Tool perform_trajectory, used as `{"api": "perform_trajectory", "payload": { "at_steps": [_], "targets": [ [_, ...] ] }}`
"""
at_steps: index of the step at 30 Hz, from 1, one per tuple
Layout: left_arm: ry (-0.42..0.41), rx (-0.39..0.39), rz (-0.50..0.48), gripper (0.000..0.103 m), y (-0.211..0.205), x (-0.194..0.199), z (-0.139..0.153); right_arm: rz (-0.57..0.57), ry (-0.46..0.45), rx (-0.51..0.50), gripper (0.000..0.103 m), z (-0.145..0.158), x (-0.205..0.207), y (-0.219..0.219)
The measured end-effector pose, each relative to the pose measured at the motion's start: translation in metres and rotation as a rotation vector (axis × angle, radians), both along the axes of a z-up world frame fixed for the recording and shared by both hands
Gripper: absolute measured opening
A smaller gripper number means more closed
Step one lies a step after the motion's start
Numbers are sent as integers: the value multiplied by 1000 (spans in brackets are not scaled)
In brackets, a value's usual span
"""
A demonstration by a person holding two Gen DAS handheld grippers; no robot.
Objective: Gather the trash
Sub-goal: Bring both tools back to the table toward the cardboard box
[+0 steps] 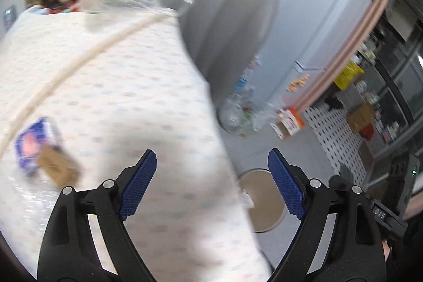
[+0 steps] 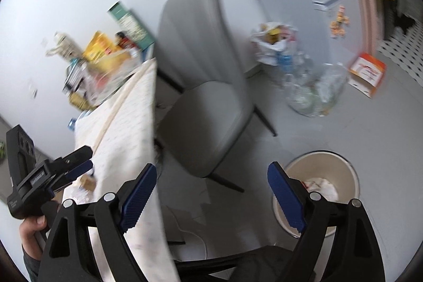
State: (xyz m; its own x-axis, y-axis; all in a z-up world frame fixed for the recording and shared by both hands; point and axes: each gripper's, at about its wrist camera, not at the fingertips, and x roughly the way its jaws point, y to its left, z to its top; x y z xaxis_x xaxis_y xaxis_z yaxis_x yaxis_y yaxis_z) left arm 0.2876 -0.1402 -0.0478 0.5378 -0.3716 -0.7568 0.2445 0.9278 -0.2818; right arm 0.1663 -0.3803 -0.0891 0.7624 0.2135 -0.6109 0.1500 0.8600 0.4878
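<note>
Below, crumpled trash (image 2: 321, 185) sits in the bin (image 2: 351, 176), beyond both grippers' wide, empty jaws.

Grey padded chair (image 2: 203, 86) is pulled in at the far edge of the table (image 1: 127, 86), which has a dotted white cloth. White fridge (image 1: 325, 25) behind it is covered in magnets, and there's a black-and-white tiled floor (image 1: 335, 128) beyond.
</note>
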Motion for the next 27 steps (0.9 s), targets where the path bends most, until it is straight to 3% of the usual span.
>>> {"api": "perform_trajectory", "payload": {
  "at_steps": [10, 27],
  "targets": [
    [-24, -23, 187, 85, 100, -13, 11, 203, -12, -60, 79, 24, 40, 93],
    [-48, -66, 361, 85, 217, -42, 8, 521, 9, -251, 67, 36, 78, 256]
  ]
}}
